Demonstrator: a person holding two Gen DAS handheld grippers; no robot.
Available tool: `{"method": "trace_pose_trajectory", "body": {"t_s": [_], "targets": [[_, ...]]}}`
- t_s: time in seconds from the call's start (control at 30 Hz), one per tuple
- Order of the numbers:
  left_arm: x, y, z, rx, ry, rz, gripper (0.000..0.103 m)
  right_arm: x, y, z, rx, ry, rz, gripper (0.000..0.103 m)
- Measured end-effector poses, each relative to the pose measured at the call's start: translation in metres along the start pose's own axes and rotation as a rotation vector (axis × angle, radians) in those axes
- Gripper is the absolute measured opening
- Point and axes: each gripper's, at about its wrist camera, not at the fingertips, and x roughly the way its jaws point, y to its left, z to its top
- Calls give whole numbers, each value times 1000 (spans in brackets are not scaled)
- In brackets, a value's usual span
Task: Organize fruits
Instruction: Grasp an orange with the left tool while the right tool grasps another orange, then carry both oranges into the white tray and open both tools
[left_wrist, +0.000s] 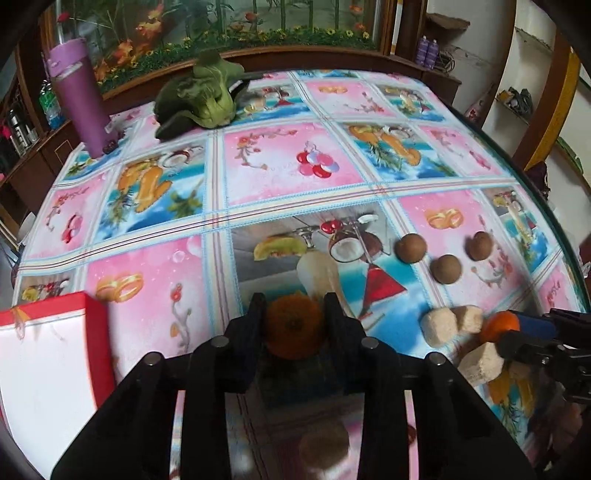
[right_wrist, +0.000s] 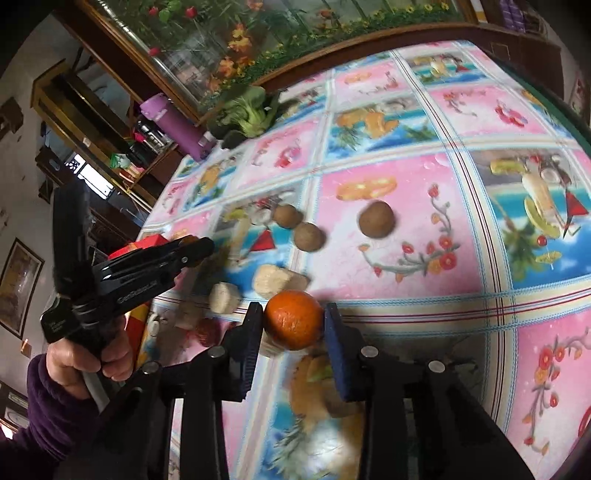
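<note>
In the left wrist view, a round orange (left_wrist: 293, 328) with a dull, pitted skin is pinched between the black fingers of the left gripper (left_wrist: 294, 325), low over the desk (left_wrist: 155, 280). The desk is covered with a glossy cloth printed with fruit. Three brown, rough-skinned round fruits (left_wrist: 446, 268) are counted to the right. At least three pale, crumbly blocks (left_wrist: 437, 325) are seen near them. A red and white box (left_wrist: 48, 354) stands at the left edge.

In the right wrist view, a second orange (right_wrist: 293, 319), bright and dimpled, is clamped by the right gripper (right_wrist: 294, 325) between blue pads, just beside the blocks. The three brown fruits lie beyond. A purple bottle (right_wrist: 173, 127) and a leafy green vegetable (right_wrist: 247, 110) are seen far back.
</note>
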Motion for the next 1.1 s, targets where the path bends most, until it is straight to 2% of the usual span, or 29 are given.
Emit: {"method": "trace_pose_trajectory", "body": {"t_s": [0.23,0.4,0.5,0.57,0.73,0.87,1.1], "targets": [[-71,16,-15,-36,-114,10,34,15,74,7,-153,19,37,32],[-124,60,-43,-101,-159,86,34,54,145,6,-253,64,112,32],[-144,98,-65,-146,-151,174,34,86,185,5,-280,91,152,32],[-150,122,-78,-171,-137,253,34,104,208,7,-301,89,148,32],[-141,191,-110,-298,-54,354,34,147,244,13,-312,119,144,32],[-129,219,-126,-340,-13,387,34,171,263,11,-312,153,137,32],[-116,241,-134,-379,9,411,34,198,287,3,-320,201,104,32]]}}
